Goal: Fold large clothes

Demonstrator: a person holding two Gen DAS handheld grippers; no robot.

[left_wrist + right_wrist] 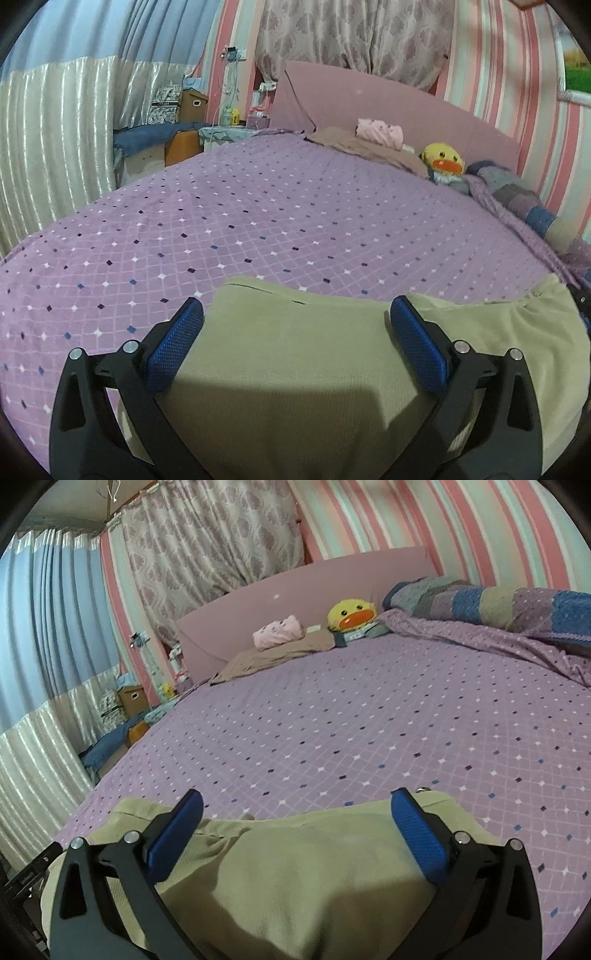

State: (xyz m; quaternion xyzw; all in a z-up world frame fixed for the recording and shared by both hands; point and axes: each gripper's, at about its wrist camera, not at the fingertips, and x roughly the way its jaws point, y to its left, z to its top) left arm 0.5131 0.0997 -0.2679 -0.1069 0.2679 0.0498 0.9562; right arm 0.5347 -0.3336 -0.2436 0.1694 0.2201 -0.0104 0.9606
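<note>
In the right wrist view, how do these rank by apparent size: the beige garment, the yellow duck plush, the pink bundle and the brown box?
1. Beige garment, though it lies nearest the camera.
2. and 3. Yellow duck plush and pink bundle look alike, so no ranking.
4. Brown box.

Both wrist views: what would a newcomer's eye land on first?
The olive-green garment lies bunched at the near edge of the purple diamond-patterned bedspread, with the left gripper and right gripper both open over it. At the far end by the pink headboard sits a yellow duck plush.
</note>
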